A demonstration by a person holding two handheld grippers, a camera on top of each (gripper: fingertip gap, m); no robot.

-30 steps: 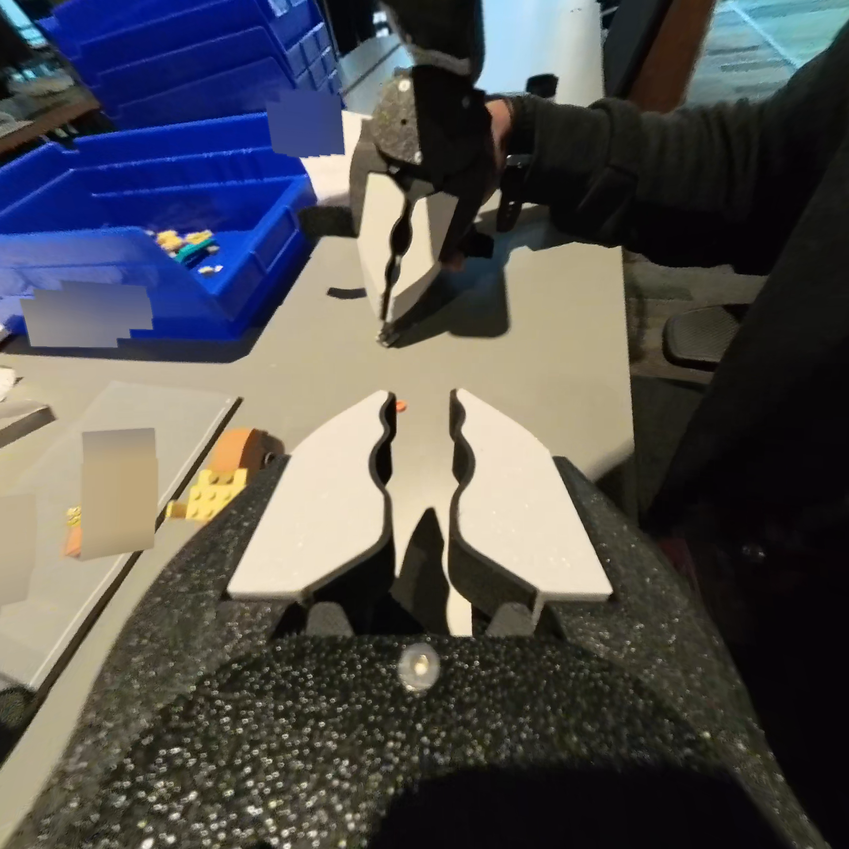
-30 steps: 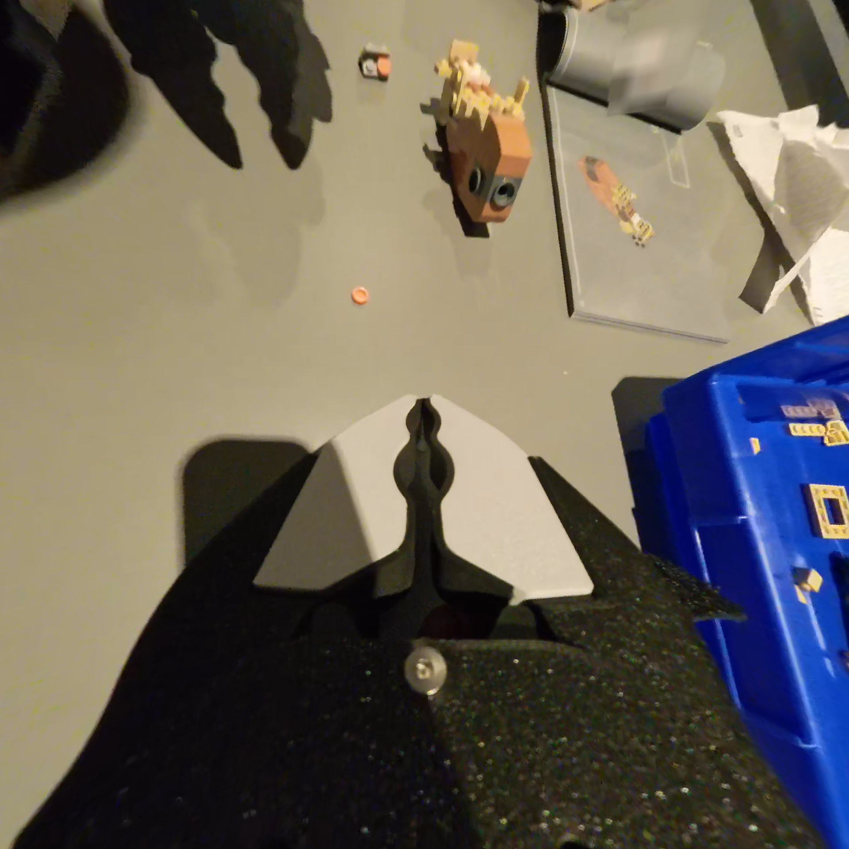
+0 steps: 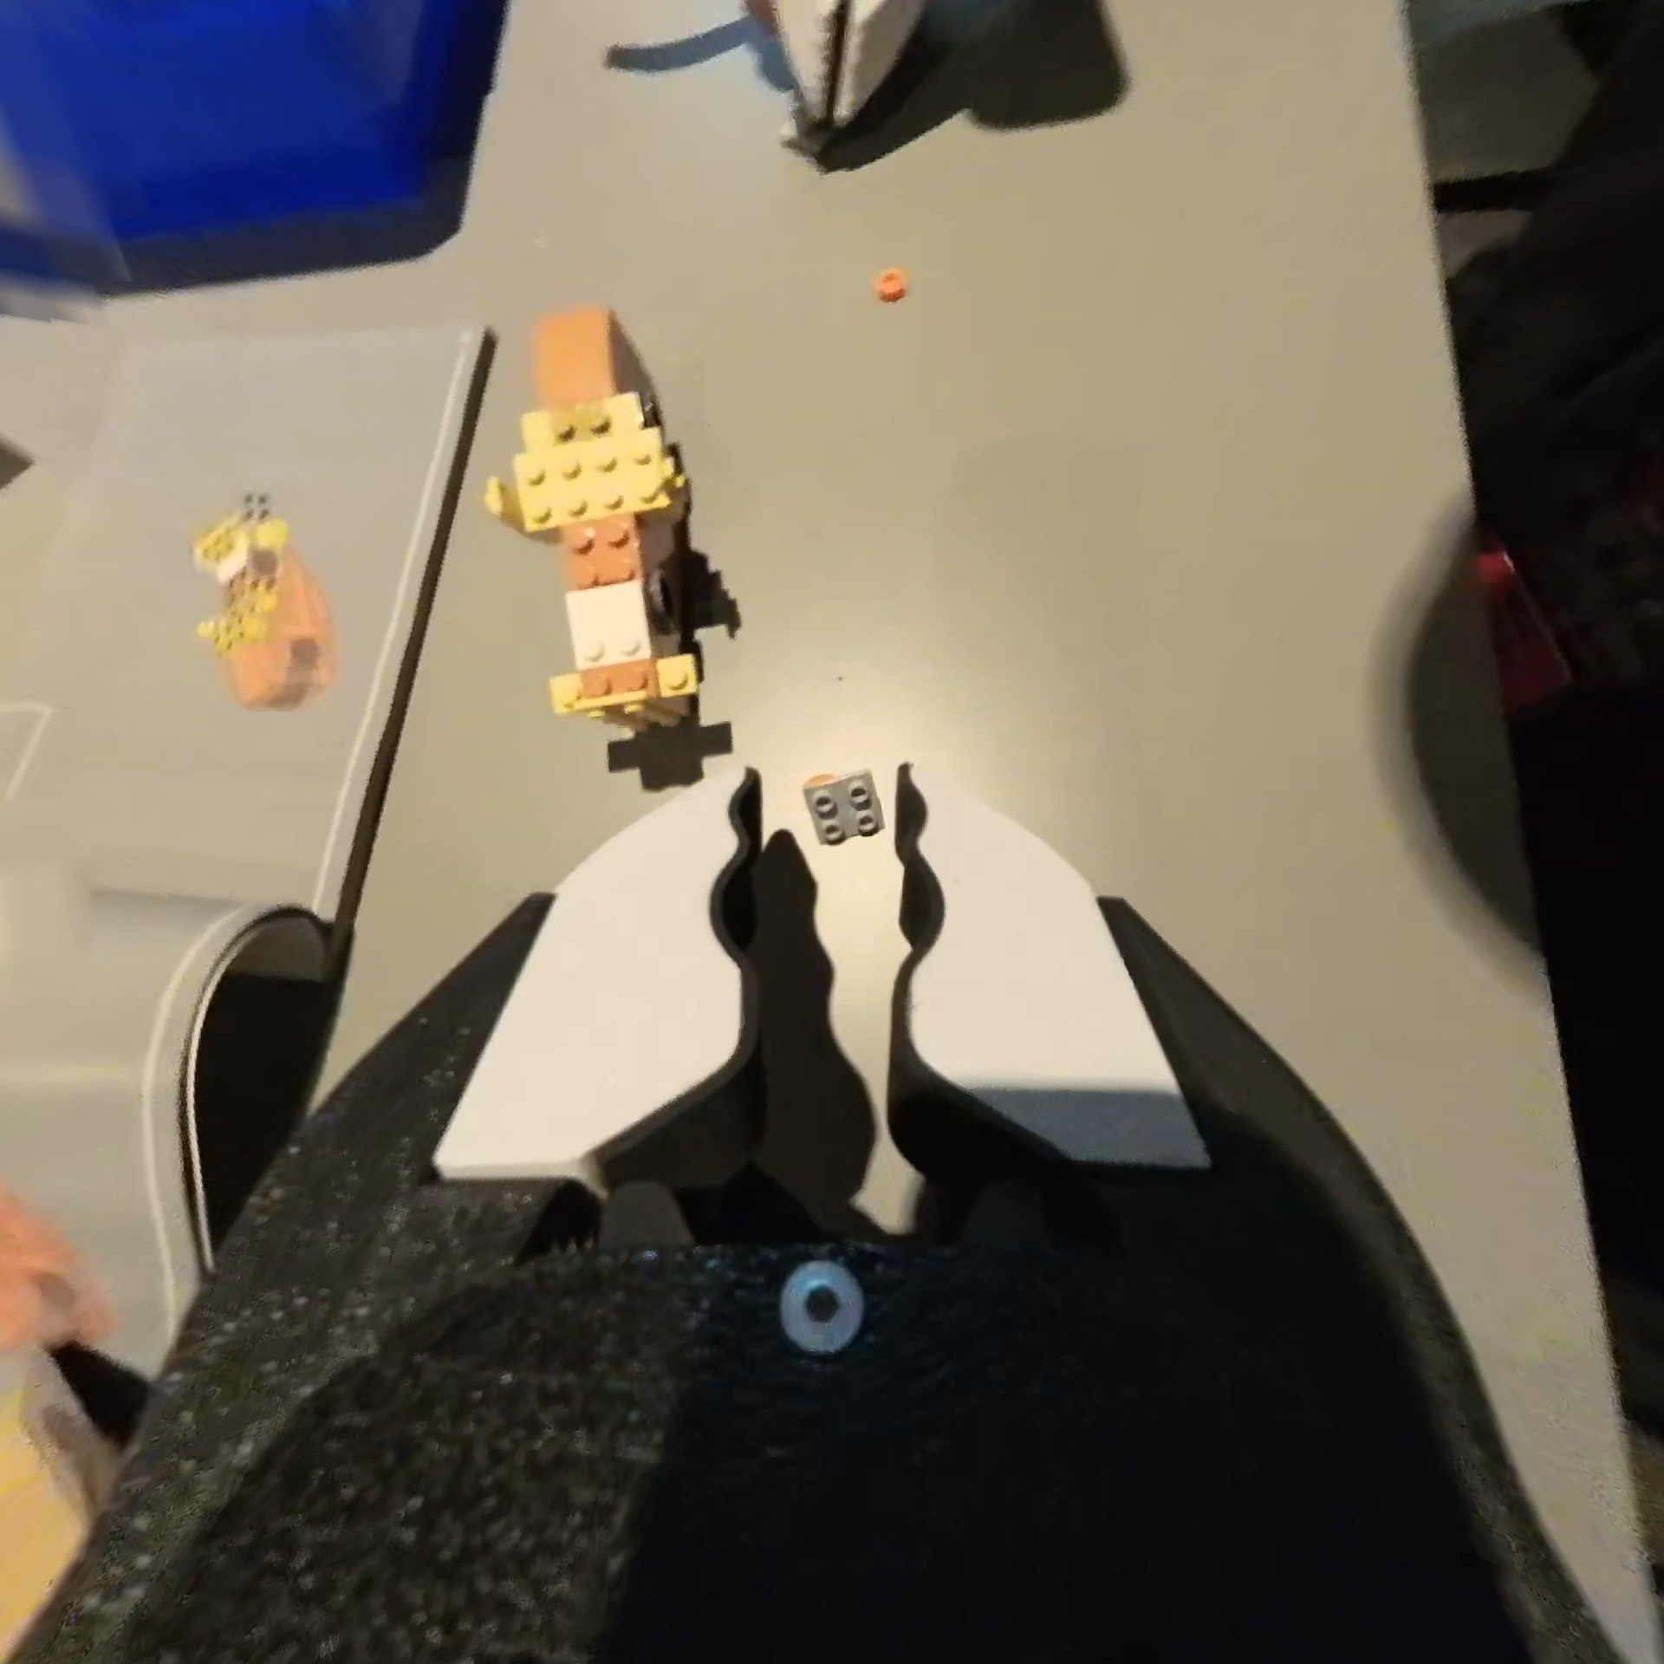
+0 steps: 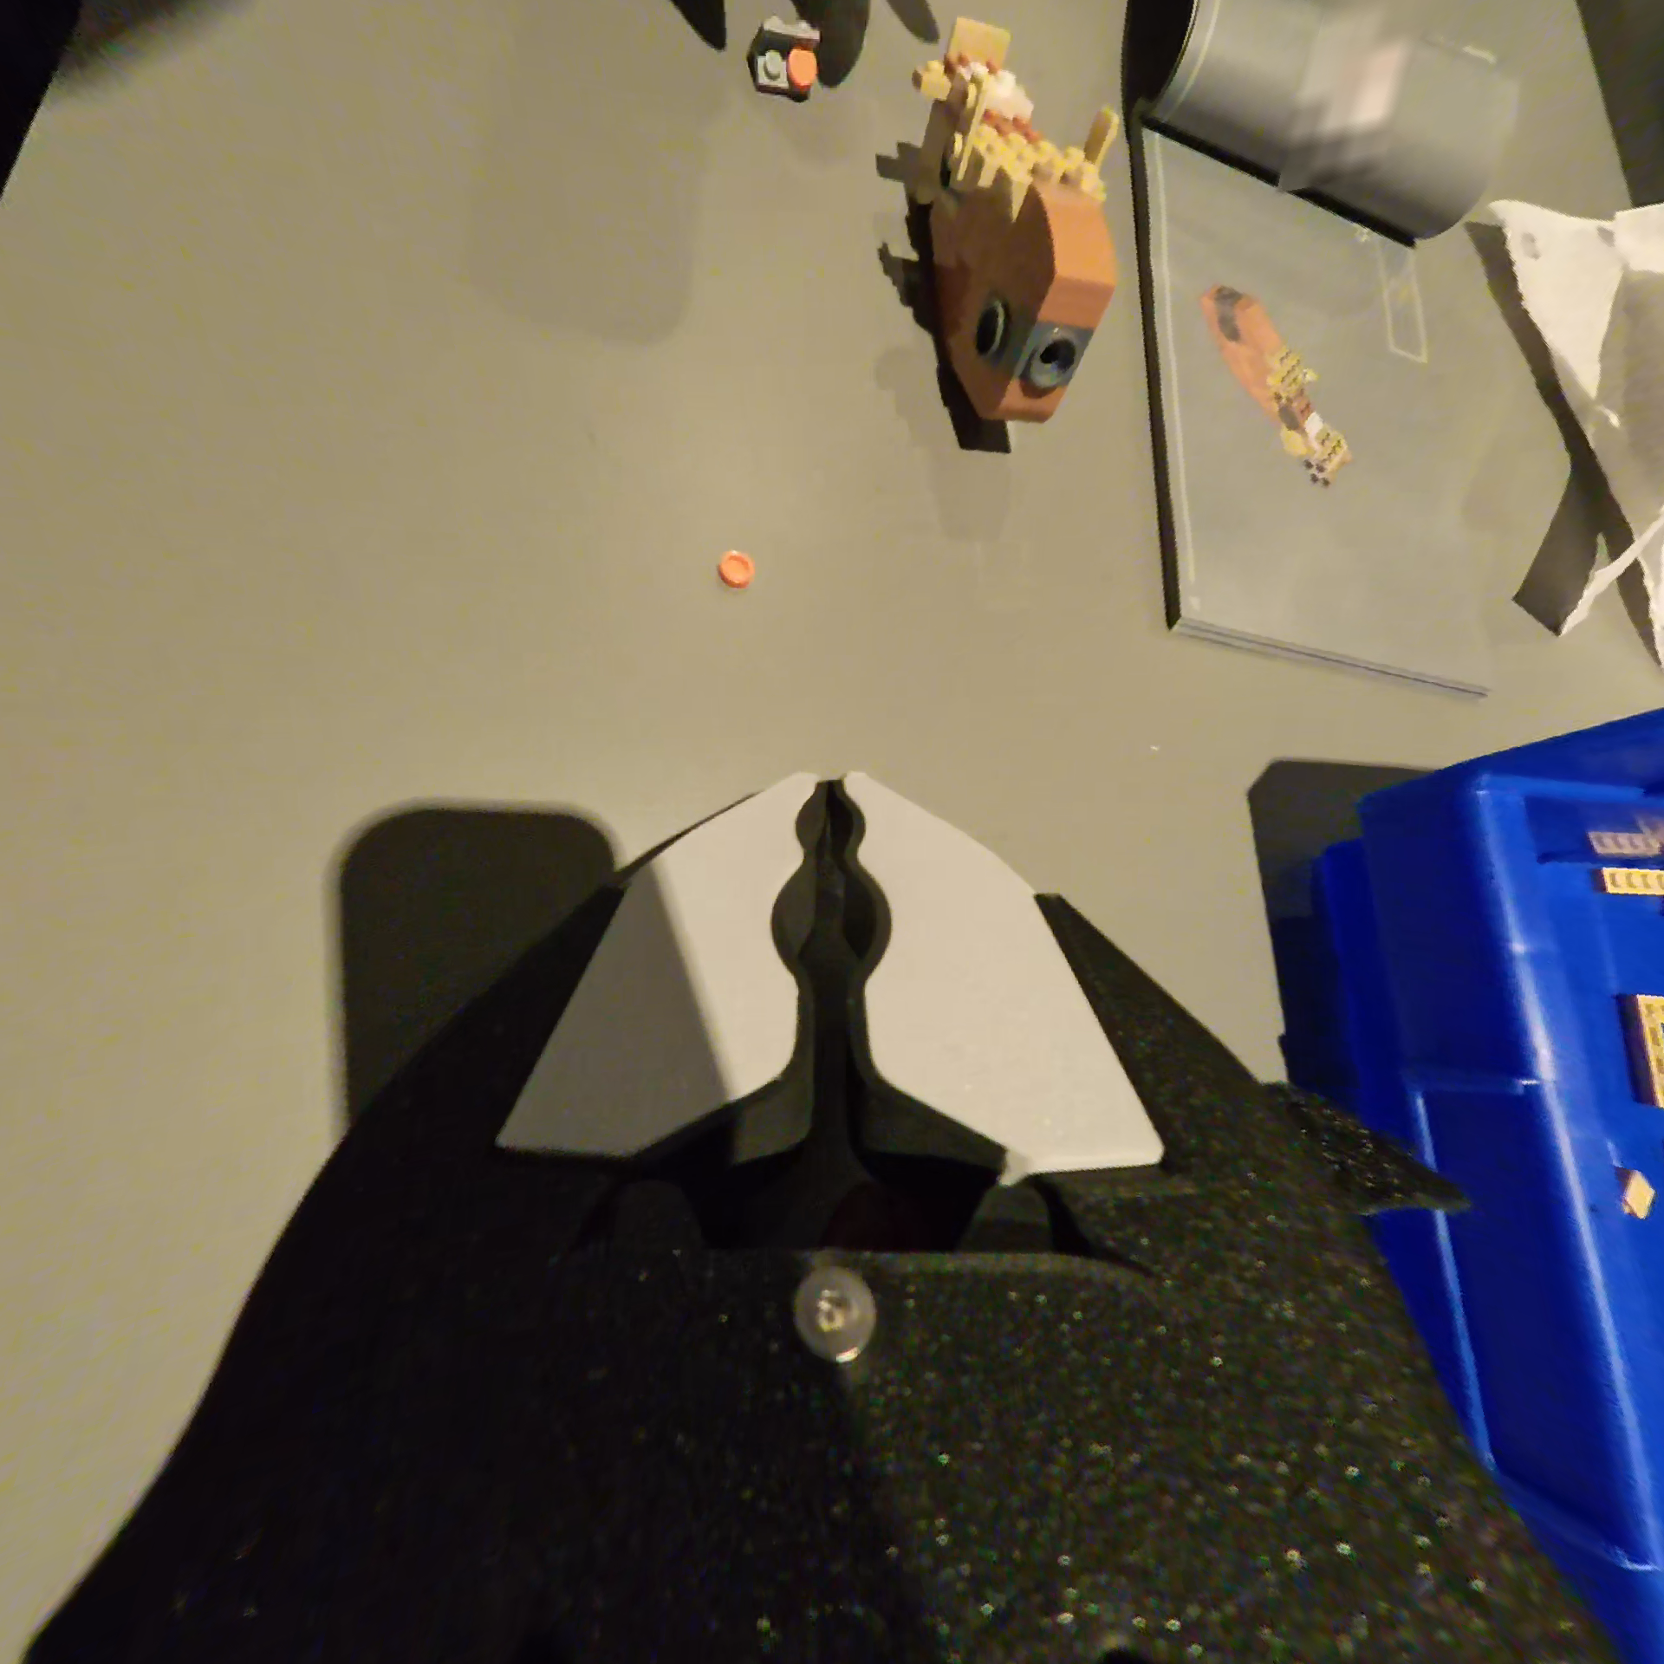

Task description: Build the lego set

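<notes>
Now that you have swung the left gripper (image 3: 824,792) down from facing the right gripper to hang over the table (image 3: 1125,540), the small grey brick (image 3: 845,808) with an orange stud on its far side sits right between your fingertips. Its four studs face up, it rests on the table, and neither finger touches it yet; the jaws are spread wide, holding nothing. That puts you at the pick-up step: I judge a straight squeeze would take the brick, though it lies a little nearer the right finger, so centre it first or it may skid.

Just beyond and to the left lies the model (image 3: 599,531), brown body with yellow plates and a white block, flat on the table and apart from the brick. A loose orange stud (image 3: 890,284) lies farther out, well clear of both. Left of the model is the instruction booklet (image 3: 180,630), with a blue bin (image 3: 225,135) beyond it, blurred by motion.

Your right gripper (image 4: 833,783) has barely shifted: it hangs over bare table with its fingers pressed together on nothing, so far as I can tell in the dim gap. From there the orange stud (image 4: 736,569) lies ahead, the model (image 4: 1017,261) beyond it to the right, the brick (image 4: 785,61) at the top edge, another blue bin (image 4: 1486,1080) beside you.
</notes>
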